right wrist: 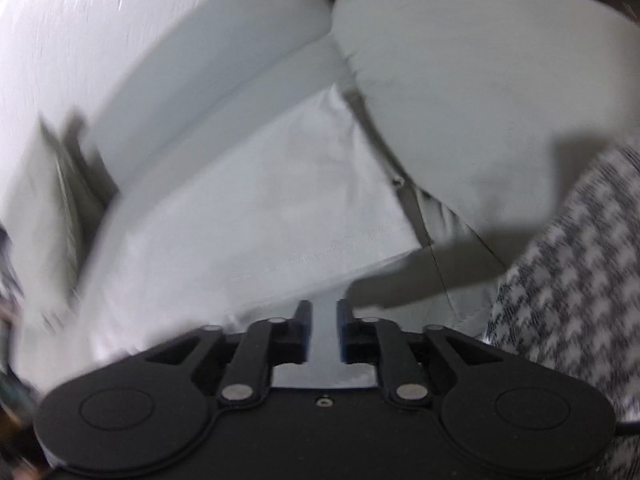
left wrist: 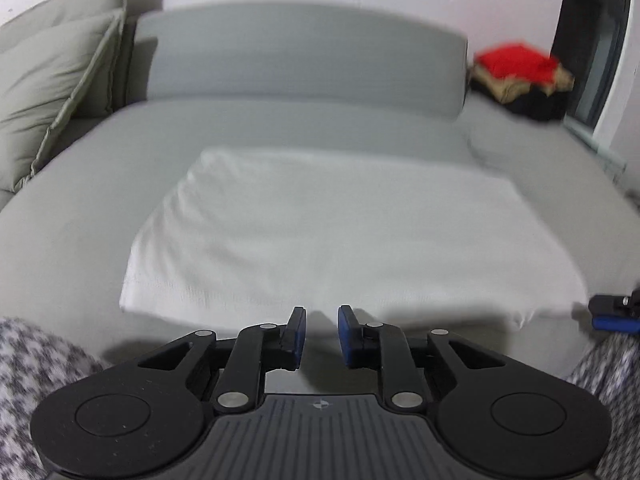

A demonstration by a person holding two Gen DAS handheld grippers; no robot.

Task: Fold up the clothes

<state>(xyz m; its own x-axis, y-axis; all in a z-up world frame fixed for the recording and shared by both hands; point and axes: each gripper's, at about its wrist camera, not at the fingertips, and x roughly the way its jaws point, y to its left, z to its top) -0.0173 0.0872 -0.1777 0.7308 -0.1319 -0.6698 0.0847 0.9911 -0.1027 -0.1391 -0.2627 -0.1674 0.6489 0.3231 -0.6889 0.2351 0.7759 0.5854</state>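
Observation:
A white folded cloth (left wrist: 340,232) lies flat on the grey sofa seat (left wrist: 72,264). My left gripper (left wrist: 322,320) hovers just before the cloth's near edge, open, its blue pads apart with nothing between them. The right gripper (left wrist: 614,314) peeks in at the far right, beside the cloth's near right corner. In the blurred right wrist view the same white cloth (right wrist: 260,216) stretches away from my right gripper (right wrist: 324,314). Its jaws stand apart over the cloth's near edge, and no fabric shows pinched between them.
Grey back cushion (left wrist: 304,52) behind the cloth, two pale pillows (left wrist: 52,80) at left. A pile of red and tan garments (left wrist: 516,68) sits far right by a dark window frame (left wrist: 592,40). Houndstooth-patterned clothing of the person (right wrist: 568,280) flanks the grippers. A large grey cushion (right wrist: 460,100) lies right of the cloth.

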